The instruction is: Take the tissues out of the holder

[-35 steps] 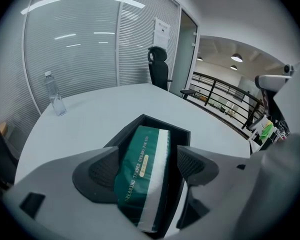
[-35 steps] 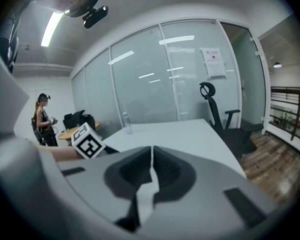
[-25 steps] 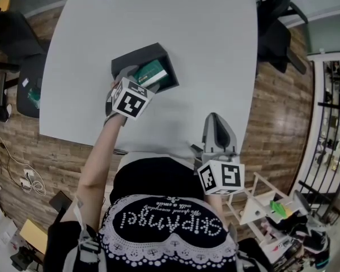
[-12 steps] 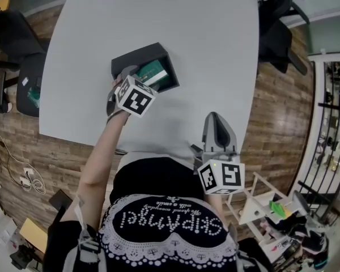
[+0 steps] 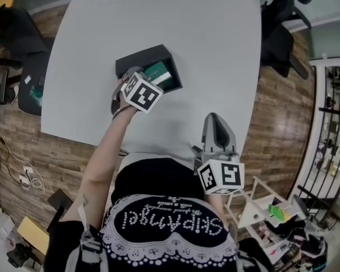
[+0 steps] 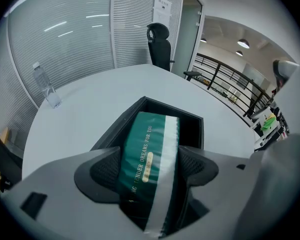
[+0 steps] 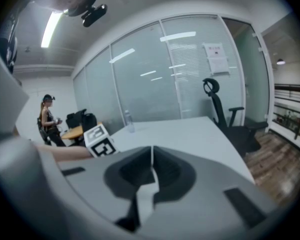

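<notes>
**Item: tissue pack**. Green wrapper with a white band, gold lettering along its length. Location: in the black holder, an open-topped box on the white counter. The far end lies inside the holder's walls; the near end reaches back between the pads.

**Handling (judged).** Light and soft. The filling likely gives under pressure, and the glossy film looks slippery. Best taken across the narrow width near the middle, so that neither end droops. A firm but not crushing squeeze should do. The holder is loose on the counter and may drag along if the pack catches a wall.

**Left tongs**. Clamped on the pack, one pad against each long side.

**Right tongs**. Pressed together on nothing, held low by the counter's near edge, well apart from the holder.

**Views compared.**
- Left gripper view: shows the grip itself, the lettering and the holder's depth. It also shows a water bottle at the far edge and an office chair.
- Head view: the marker cube covers the pad contact, but the layout is plain, with the holder left of the counter's centre.
- Right gripper view: shows neither pack nor holder, only the left cube and a person at a far desk.
</notes>
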`<state>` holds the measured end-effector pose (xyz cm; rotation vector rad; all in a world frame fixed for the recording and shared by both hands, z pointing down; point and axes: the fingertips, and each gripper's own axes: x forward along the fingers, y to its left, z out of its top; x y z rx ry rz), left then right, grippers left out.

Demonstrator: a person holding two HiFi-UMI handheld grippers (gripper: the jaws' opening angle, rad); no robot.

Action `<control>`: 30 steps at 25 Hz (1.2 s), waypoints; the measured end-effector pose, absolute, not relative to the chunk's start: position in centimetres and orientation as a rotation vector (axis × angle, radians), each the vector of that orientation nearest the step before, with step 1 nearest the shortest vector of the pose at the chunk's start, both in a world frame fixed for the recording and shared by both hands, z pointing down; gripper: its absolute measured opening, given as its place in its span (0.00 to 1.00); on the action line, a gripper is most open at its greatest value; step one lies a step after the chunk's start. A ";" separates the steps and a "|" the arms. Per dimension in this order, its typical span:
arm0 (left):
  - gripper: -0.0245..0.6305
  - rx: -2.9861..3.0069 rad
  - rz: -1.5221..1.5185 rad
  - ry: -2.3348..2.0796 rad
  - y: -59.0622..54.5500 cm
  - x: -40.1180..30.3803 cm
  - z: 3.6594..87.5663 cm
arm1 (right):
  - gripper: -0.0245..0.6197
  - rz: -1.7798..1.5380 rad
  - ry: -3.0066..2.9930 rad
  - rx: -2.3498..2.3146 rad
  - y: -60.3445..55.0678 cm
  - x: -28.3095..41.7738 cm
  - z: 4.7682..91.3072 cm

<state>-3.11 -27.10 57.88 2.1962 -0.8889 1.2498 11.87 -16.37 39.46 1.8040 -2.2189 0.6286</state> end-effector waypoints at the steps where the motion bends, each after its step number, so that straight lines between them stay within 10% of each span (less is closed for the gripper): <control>1: 0.58 2.197 1.253 -0.891 -27.1 -3.1 57.9 | 0.09 0.626 -2.222 1.801 -16.4 11.8 39.4; 30: 0.56 2.310 1.212 -0.947 -26.9 -3.5 55.9 | 0.09 0.591 -2.194 1.855 -15.0 12.7 38.3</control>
